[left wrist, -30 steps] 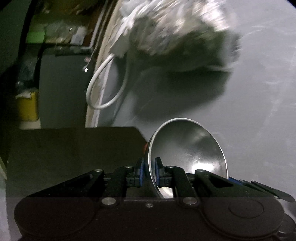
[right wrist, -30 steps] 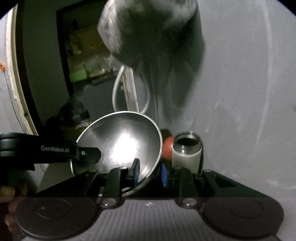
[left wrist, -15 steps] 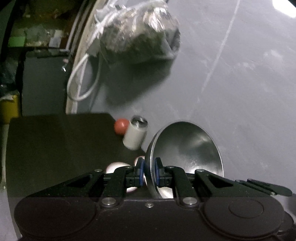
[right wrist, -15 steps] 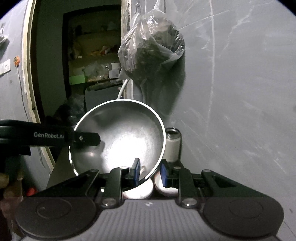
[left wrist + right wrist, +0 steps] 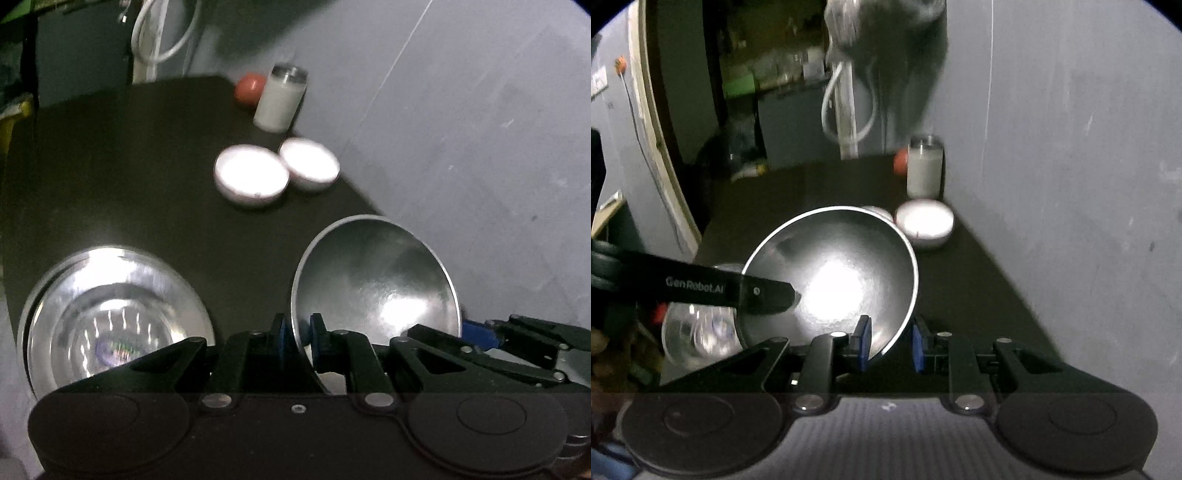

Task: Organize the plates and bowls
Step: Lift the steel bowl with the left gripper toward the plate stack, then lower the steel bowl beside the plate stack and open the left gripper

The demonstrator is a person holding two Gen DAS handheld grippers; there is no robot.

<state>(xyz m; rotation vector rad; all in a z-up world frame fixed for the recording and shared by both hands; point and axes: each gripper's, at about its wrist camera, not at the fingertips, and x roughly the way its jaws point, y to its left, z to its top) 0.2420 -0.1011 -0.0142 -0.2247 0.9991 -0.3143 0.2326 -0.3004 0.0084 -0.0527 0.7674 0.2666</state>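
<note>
Views from both wrists have dropped over the last second from the wall and the hanging plastic bag to the dark table (image 5: 122,155), so the surface and its contents now fill the lower part of each frame. Steel bowl (image 5: 376,280), carried tilted with its hollow facing the cameras, has come with them and sits low over the table near the wall edge, not yet resting on it as far as can be judged.

Left gripper (image 5: 297,332) has its jaws nearly together, pinching the bowl's thin rim at its left edge. Right gripper (image 5: 890,339) stands a little wider; its left pad lies against the bowl wall (image 5: 831,273), while a sliver of gap shows beside the right pad, so contact there is uncertain. Both tools appear to bear the same bowl.

On the table: a stack of steel plates (image 5: 110,314) at the near left, two white bowls (image 5: 251,177) touching each other further back, a white canister (image 5: 282,98) and a red ball (image 5: 251,88) beside it.

Judgement: the carry is ending and a set-down spot is being chosen, likely by the white bowls or on the plates
</note>
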